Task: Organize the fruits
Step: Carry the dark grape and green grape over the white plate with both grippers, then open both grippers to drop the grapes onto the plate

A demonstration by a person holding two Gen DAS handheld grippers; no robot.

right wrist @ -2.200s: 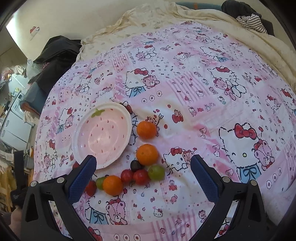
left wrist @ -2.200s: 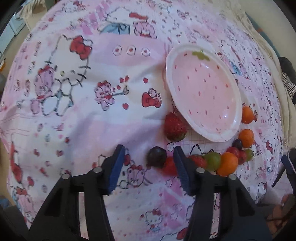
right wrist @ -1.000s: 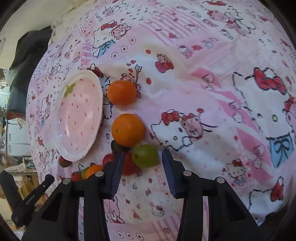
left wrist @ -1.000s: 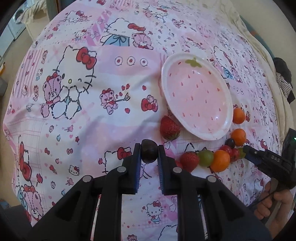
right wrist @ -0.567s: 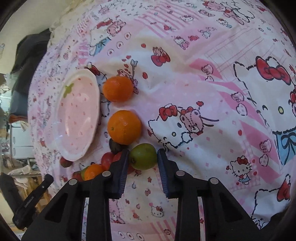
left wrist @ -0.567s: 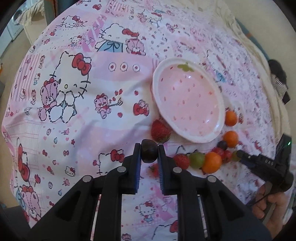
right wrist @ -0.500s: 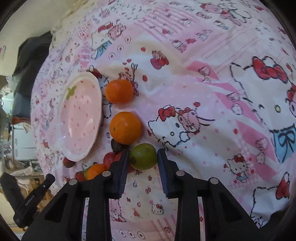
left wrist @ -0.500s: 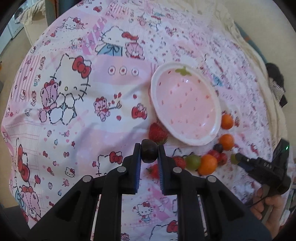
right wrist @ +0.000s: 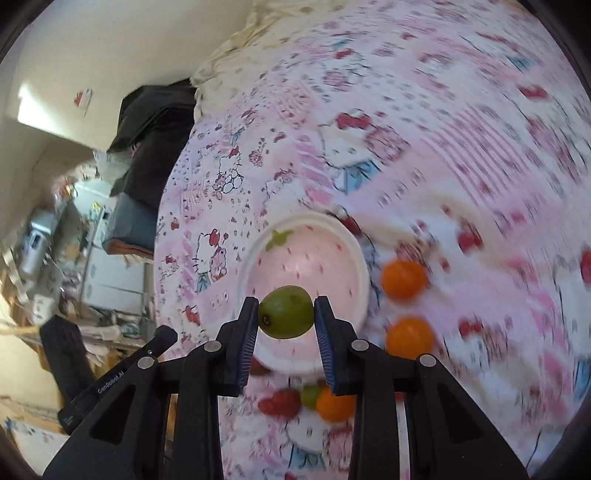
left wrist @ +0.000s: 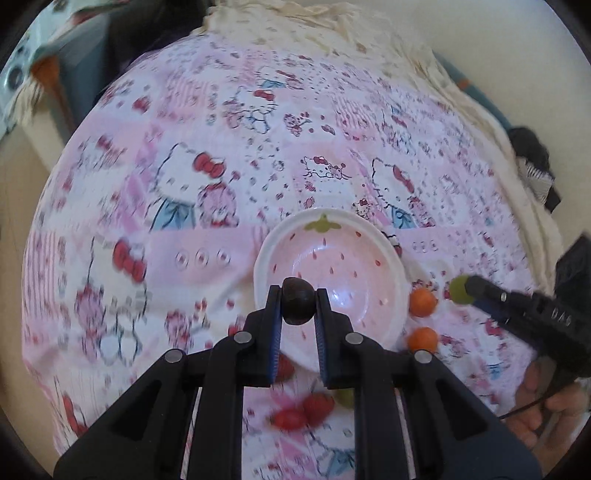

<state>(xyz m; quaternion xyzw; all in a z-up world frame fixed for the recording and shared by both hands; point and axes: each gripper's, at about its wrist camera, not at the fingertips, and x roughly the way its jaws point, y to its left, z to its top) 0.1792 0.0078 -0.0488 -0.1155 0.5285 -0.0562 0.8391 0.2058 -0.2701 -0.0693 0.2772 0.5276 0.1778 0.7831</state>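
Observation:
A pink strawberry-print bowl (left wrist: 373, 258) lies on the Hello Kitty bedsheet; it also shows in the right wrist view (right wrist: 332, 236). My left gripper (left wrist: 297, 302) is shut on a dark plum (left wrist: 297, 305) and holds it above the bowl's near side. My right gripper (right wrist: 285, 312) is shut on a green fruit (right wrist: 285, 312) above the bowl's near rim; this gripper shows in the left wrist view (left wrist: 466, 290) at the right of the bowl. Two oranges (right wrist: 402, 278) (right wrist: 408, 336) lie right of the bowl. Strawberries (left wrist: 318, 403), a green fruit (right wrist: 309, 395) and an orange (right wrist: 334, 405) lie in front of it.
The pink Hello Kitty sheet (left wrist: 192, 206) covers the bed. A cream blanket (left wrist: 332, 29) lies at the far end. Dark clothes (right wrist: 155, 122) sit at the bed's far left corner, with cluttered furniture (right wrist: 74, 236) beyond the left edge.
Both grippers have lifted their fruits off the sheet and moved over the bowl. The left one carried the plum forward; the right one carried the green fruit leftward.

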